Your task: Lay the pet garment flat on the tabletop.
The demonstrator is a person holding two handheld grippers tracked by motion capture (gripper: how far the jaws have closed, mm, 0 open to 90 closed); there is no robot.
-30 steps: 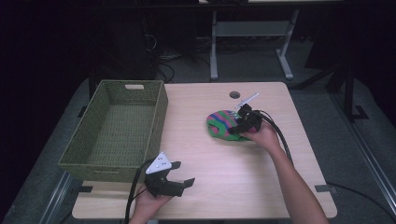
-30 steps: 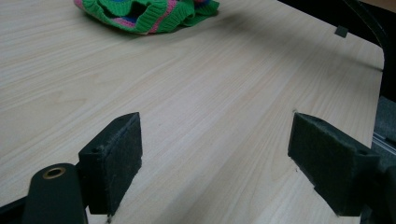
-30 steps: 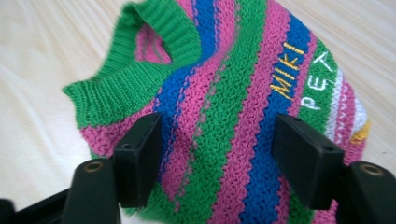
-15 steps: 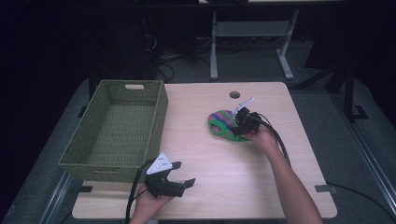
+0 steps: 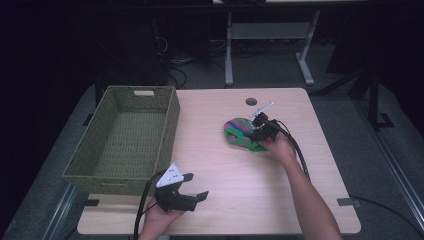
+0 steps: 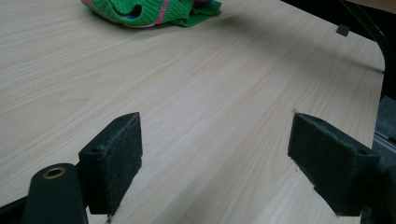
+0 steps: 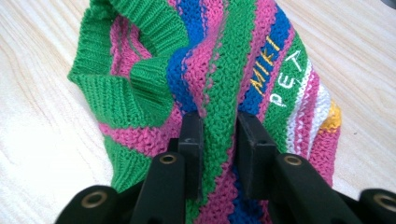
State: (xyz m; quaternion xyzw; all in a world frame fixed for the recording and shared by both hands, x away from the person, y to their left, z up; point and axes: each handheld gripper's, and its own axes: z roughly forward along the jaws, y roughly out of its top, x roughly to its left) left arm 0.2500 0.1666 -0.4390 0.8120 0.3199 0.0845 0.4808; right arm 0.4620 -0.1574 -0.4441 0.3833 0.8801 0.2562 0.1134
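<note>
A small knitted garment [image 5: 240, 134] in green, pink and blue stripes lies bunched on the wooden table [image 5: 240, 200], right of centre. My right gripper [image 5: 256, 131] is shut on a raised fold of it; in the right gripper view the pads [image 7: 191, 135] pinch a green and pink ridge of the knitted garment [image 7: 219, 84], beside yellow and white lettering. My left gripper [image 5: 195, 187] rests low near the table's front edge, open, with bare wood between its pads [image 6: 119, 154]. The garment [image 6: 149, 10] shows far off in the left gripper view.
A green woven basket [image 5: 125, 137] with nothing visible inside stands on the table's left side, just behind my left gripper. A round cable hole [image 5: 251, 101] sits near the table's far edge. Desk legs and cables fill the dark floor beyond.
My right gripper and the garment have shifted slightly toward the left and front of the table. The left gripper has stayed in place, open.
</note>
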